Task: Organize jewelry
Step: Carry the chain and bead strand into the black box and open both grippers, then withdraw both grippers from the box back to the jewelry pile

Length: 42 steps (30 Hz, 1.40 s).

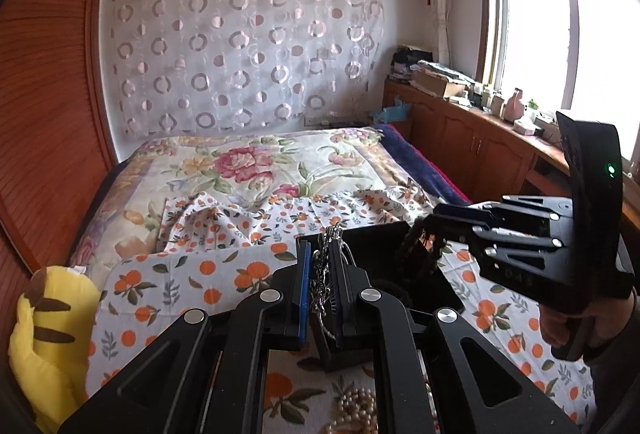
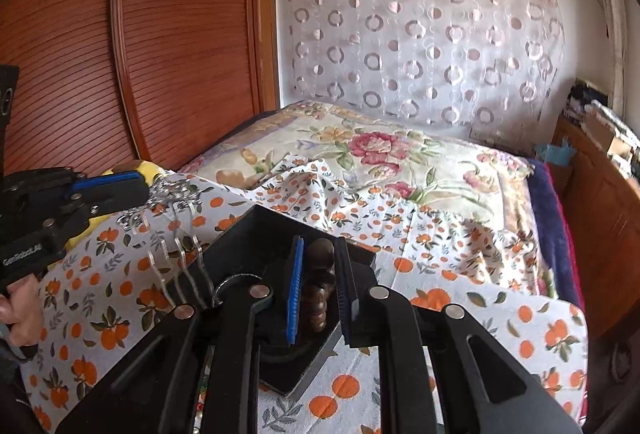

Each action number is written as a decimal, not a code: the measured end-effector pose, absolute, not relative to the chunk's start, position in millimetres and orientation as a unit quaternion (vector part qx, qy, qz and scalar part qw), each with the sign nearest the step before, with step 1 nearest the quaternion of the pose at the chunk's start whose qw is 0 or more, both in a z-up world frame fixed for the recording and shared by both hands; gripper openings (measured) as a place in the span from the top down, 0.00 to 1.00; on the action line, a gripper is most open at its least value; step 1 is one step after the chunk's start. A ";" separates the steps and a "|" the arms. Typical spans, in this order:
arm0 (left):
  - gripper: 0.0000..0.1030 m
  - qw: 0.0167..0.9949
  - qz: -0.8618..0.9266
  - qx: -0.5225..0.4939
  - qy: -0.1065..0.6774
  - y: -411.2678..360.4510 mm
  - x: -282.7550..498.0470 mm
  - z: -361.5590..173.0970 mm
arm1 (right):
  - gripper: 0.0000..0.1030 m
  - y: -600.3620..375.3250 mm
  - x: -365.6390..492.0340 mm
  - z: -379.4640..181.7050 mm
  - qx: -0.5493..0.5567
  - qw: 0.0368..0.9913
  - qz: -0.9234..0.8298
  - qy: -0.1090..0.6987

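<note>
Left tongs (image 1: 322,276) are clenched on a silver chain (image 1: 325,266), whose lower length disappears behind the black linkage. Right tongs (image 2: 319,288) grasp a dark beaded bracelet (image 2: 318,288) above a black jewelry box (image 2: 256,234) on the orange-print cloth (image 2: 500,322) spread over the bed (image 1: 240,162). Clear acrylic hooks (image 2: 180,258) beside the box are hard to make out. Pearl beads (image 1: 356,410) lie cut off at the left view's bottom edge.

Bedroom — floral bedspread (image 1: 256,170), circle-patterned sheer curtain (image 1: 240,46), wooden wardrobe (image 2: 132,46), bright window (image 1: 560,34), low wooden cabinets (image 1: 472,146)
</note>
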<state>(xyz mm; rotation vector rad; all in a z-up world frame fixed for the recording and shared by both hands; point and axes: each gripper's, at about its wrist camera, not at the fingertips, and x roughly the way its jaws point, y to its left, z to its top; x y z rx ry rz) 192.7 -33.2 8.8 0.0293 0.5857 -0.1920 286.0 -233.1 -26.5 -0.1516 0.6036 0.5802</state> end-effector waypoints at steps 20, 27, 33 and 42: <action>0.92 0.935 -0.117 0.003 0.333 -55.7 251.0 -19.5 | 0.69 -293.9 315.9 -68.0 -0.025 0.923 0.209 0.321; 0.92 0.930 -0.123 0.000 0.347 -56.1 253.4 -30.3 | 0.69 -294.7 318.0 -72.9 -0.026 0.922 0.211 0.325; 0.92 0.925 -0.123 0.008 0.359 -58.2 248.8 -35.9 | 0.69 -292.4 317.4 -74.2 -0.028 0.922 0.212 0.324; 0.69 0.931 -0.125 0.014 0.343 -45.7 214.3 -21.9 | 0.69 -288.7 299.0 -52.9 -0.051 0.926 0.214 0.306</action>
